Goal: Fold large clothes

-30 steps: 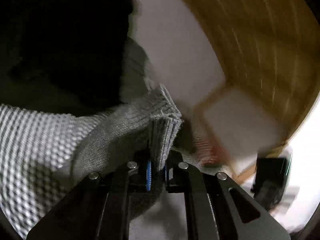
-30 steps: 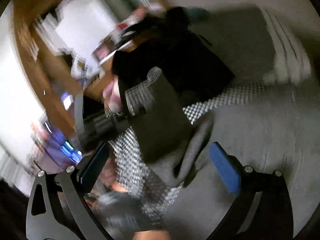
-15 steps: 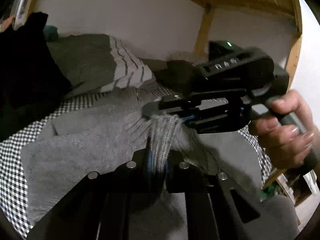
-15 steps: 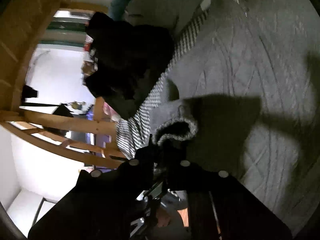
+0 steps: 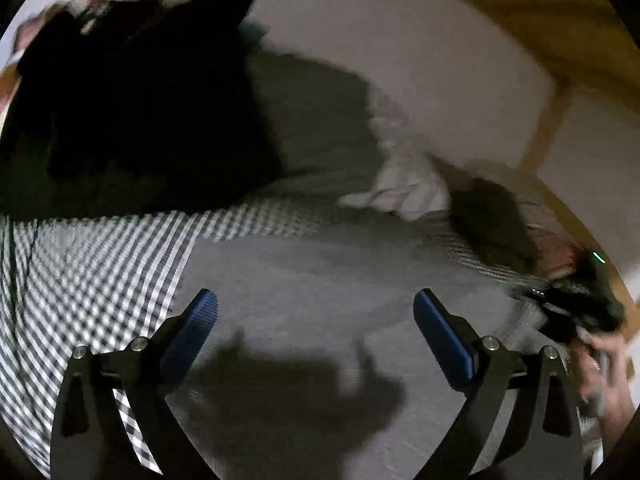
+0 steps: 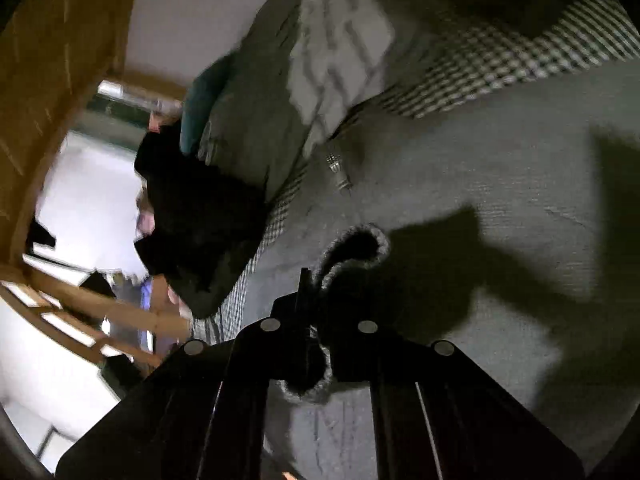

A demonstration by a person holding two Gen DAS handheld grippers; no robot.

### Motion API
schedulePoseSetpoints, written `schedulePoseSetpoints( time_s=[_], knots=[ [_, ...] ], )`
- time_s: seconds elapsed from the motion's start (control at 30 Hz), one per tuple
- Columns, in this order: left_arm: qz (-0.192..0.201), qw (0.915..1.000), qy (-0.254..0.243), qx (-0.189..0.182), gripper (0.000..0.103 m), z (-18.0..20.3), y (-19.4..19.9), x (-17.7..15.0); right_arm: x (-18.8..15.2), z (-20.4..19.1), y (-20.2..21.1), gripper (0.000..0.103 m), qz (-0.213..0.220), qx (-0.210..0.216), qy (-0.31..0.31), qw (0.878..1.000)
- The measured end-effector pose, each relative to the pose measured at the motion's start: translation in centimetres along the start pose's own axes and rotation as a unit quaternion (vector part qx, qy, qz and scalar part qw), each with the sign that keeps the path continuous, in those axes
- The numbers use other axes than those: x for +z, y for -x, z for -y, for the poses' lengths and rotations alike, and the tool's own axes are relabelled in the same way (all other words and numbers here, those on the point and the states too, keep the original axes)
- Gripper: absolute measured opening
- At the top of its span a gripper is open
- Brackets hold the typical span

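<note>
I see the bed [image 5: 92,264], covered in a black-and-white checked sheet, filling most of both views, and on it the grey knit sweater [image 5: 320,288] lies spread flat across the near and middle part of the mattress. At the far left of the bed sits a heap of black clothes [image 5: 132,92], and just right of that a grey pillow with a striped white end [image 5: 404,184] leans against the pale wall [image 5: 400,52]. A wooden bed frame [image 5: 548,128] runs along the far right. My left claw [image 5: 316,320] hangs over the sweater with its blue-padded fingers [image 5: 192,328] spread wide and nothing between them. My right claw [image 6: 316,320] is clamped on a bunched fold of the sweater's ribbed edge [image 6: 360,240], which loops up out of the jaws just above the flat cloth. In the left view the right hand [image 5: 604,372] shows at the near right edge, though motion blur there makes its grip hard to read.
</note>
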State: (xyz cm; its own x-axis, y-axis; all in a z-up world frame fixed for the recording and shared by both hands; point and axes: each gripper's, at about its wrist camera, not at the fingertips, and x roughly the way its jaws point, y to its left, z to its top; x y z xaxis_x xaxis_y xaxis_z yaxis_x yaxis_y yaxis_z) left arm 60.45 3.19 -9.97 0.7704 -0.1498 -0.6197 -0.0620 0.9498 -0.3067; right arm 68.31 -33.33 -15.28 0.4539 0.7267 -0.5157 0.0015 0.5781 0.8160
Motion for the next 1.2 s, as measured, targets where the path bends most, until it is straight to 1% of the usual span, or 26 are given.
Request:
schedulePoseSetpoints(
  time_s=[0.07,0.13,0.17,0.2,0.23,0.27,0.3,0.33,0.37,0.4,0.47,0.53,0.6,0.63,0.7,0.73,0.77,0.8,0.87,0.93,0.97,1.03,1.07,1.13,1.17,1.2],
  knots=[
    [-0.046,0.9988,0.006,0.016,0.096,-0.8,-3.4,-0.6,-0.4,1.8,0.3,0.008,0.007,0.005,-0.007,1.000],
    [-0.111,0.9931,-0.024,0.030,0.096,-0.8,-7.4,-1.8,-0.4,3.1,0.4,0.009,0.002,-0.016,-0.009,1.000],
    [-0.124,0.9904,-0.043,0.042,0.096,-0.6,-8.4,-2.5,-0.4,3.8,0.5,0.011,0.000,-0.036,-0.003,0.999],
    [-0.122,0.9875,-0.077,0.063,0.096,-0.3,-9.0,-3.3,-0.5,4.2,0.9,0.020,0.002,-0.061,0.007,0.998],
    [-0.108,0.9842,-0.114,0.081,0.097,0.4,-9.2,-3.9,-0.5,4.2,1.5,0.053,0.015,-0.111,0.028,0.993],
    [-0.105,0.9809,-0.135,0.093,0.097,0.8,-9.3,-4.3,-0.7,3.7,2.5,0.074,0.044,-0.161,0.054,0.985],
    [-0.103,0.9794,-0.142,0.100,0.097,1.0,-9.5,-4.5,-1.1,2.8,3.4,0.096,0.073,-0.193,0.074,0.976],
    [-0.102,0.9788,-0.145,0.103,0.097,1.1,-9.6,-4.5,-2.0,0.7,4.8,0.097,0.125,-0.226,0.122,0.958],
    [-0.104,0.9790,-0.141,0.104,0.097,1.0,-9.8,-4.4,-2.8,-0.3,5.2,0.097,0.132,-0.232,0.158,0.951],
    [-0.103,0.9791,-0.140,0.105,0.098,1.0,-10.0,-4.3,-3.5,-1.7,5.1,0.098,0.127,-0.240,0.187,0.944],
    [-0.100,0.9783,-0.142,0.112,0.099,0.8,-9.2,-4.5,-6.0,-5.5,2.8,0.100,0.102,-0.254,0.250,0.929],
    [-0.095,0.9778,-0.146,0.116,0.099,0.8,-9.1,-4.6,-7.8,-7.4,-1.5,0.100,0.062,-0.272,0.291,0.915],
    [-0.092,0.9783,-0.146,0.115,0.099,0.8,-9.6,-4.6,-9.3,-8.1,-5.5,0.100,0.041,-0.283,0.322,0.902],
    [-0.091,0.9784,-0.146,0.115,0.099,0.8,-9.6,-4.6,-9.8,-7.9,-7.9,0.099,0.028,-0.308,0.325,0.893],
    [-0.089,0.9786,-0.146,0.114,0.099,0.8,-9.9,-4.7,-9.4,-5.9,-11.5,0.099,-0.013,-0.379,0.308,0.873],
    [-0.088,0.9788,-0.146,0.113,0.099,0.8,-9.9,-4.7,-8.9,-4.7,-12.1,0.099,-0.023,-0.393,0.295,0.870],
    [-0.087,0.9788,-0.147,0.113,0.099,0.8,-10.0,-4.7,-8.2,-3.7,-11.5,0.099,-0.021,-0.375,0.278,0.884],
    [-0.086,0.9788,-0.148,0.113,0.099,0.8,-10.0,-4.8,-7.9,-3.4,-10.9,0.099,-0.014,-0.375,0.273,0.886],
    [-0.085,0.9793,-0.146,0.111,0.099,0.7,-10.1,-4.7,-6.9,-3.0,-8.9,0.100,0.013,-0.418,0.274,0.866],
    [-0.084,0.9796,-0.146,0.109,0.099,0.7,-10.1,-4.7,-5.8,-1.8,-7.1,0.100,0.009,-0.401,0.251,0.881],
    [-0.084,0.9795,-0.147,0.110,0.099,0.8,-10.2,-4.8,-5.2,-1.5,-6.6,0.100,0.010,-0.399,0.242,0.885],
    [-0.083,0.9794,-0.146,0.112,0.099,0.8,-10.2,-4.8,-4.3,-1.3,-5.2,0.100,0.048,-0.483,0.249,0.838],
    [-0.083,0.9793,-0.147,0.112,0.099,0.8,-10.2,-4.8,-3.9,-1.3,-3.7,0.100,0.059,-0.459,0.233,0.855],
    [-0.081,0.9790,-0.148,0.114,0.099,0.8,-10.2,-4.8,-4.0,-1.7,-1.5,0.100,0.080,-0.394,0.189,0.896],
    [-0.079,0.9788,-0.149,0.116,0.099,0.9,-10.2,-4.8,-4.5,-2.1,-1.2,0.100,0.080,-0.370,0.190,0.906],
    [-0.078,0.9786,-0.150,0.117,0.099,1.0,-10.2,-4.9,-5.4,-3.0,-1.9,0.100,0.068,-0.354,0.210,0.909]
  ],
)
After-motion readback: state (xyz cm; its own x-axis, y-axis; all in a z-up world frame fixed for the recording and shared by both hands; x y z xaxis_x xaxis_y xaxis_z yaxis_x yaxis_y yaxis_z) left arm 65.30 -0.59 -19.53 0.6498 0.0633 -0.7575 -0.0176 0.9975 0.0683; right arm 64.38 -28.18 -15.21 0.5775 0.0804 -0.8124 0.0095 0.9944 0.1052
